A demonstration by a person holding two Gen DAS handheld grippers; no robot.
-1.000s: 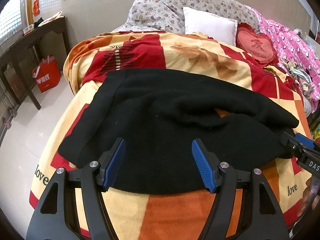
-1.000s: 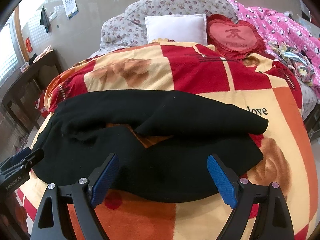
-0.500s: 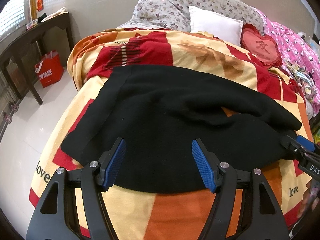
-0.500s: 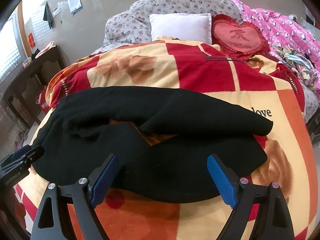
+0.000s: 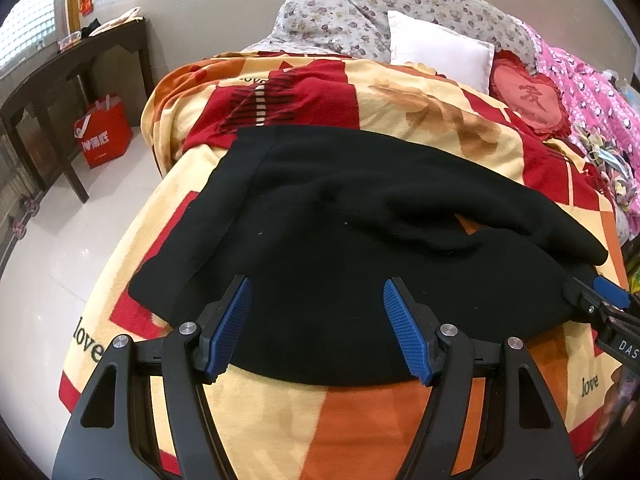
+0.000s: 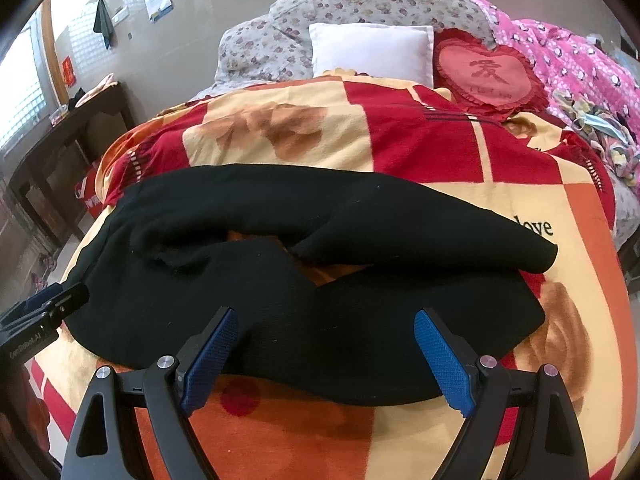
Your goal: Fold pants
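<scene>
hovering released, the left gripper (image 5: 316,328) and right gripper (image 6: 326,356) both gape over the near hem of the black pants (image 5: 340,248), which lie spread across the blanket (image 5: 280,412) just ahead. each should pinch one leg edge squarely, then lift evenly.

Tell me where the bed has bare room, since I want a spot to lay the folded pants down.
Free: the blanket between the black pants and the white pillow, and the orange strip at the near edge. Crowded: the far right side, with the heart cushion and pink quilt.
</scene>
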